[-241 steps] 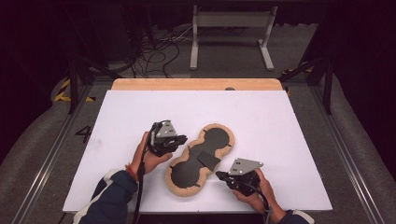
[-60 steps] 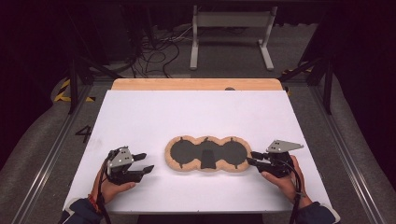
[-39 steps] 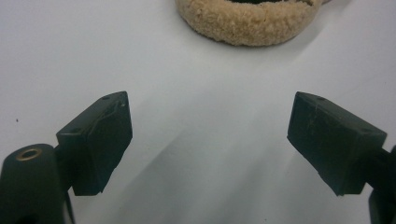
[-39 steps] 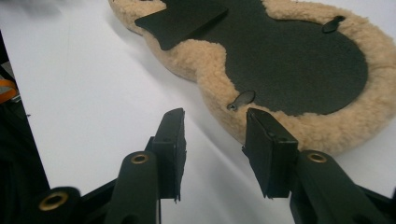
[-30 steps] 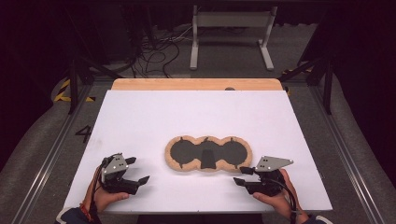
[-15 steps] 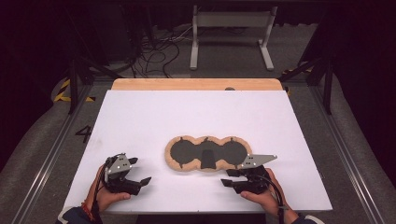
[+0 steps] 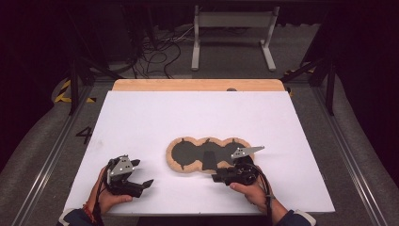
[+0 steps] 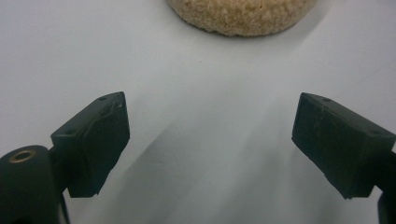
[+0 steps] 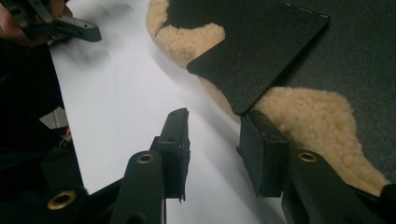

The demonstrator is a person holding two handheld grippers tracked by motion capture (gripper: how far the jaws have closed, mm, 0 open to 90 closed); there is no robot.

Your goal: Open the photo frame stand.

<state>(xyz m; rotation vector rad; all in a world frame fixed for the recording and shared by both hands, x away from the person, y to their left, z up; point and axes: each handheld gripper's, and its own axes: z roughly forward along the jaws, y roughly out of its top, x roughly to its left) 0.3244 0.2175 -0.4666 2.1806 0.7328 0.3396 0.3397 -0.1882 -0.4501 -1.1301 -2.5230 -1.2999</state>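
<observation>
The fleece-edged cover [image 7: 207, 154], tan fluffy rim around dark fabric, lies flat at the middle of the white table [image 7: 197, 117], toward its near side. The right gripper [image 7: 217, 178] sits at the cover's near edge, its fingers [image 9: 175, 140] have just been closing yet show a clear gap with only bare table between them; one finger rests just beside the fleece under a dark flap [image 9: 257, 56]. The left gripper [image 7: 147, 183] rests well to the left, near the table's near edge, fingers [image 8: 100, 135] spread wide apart over bare table.
</observation>
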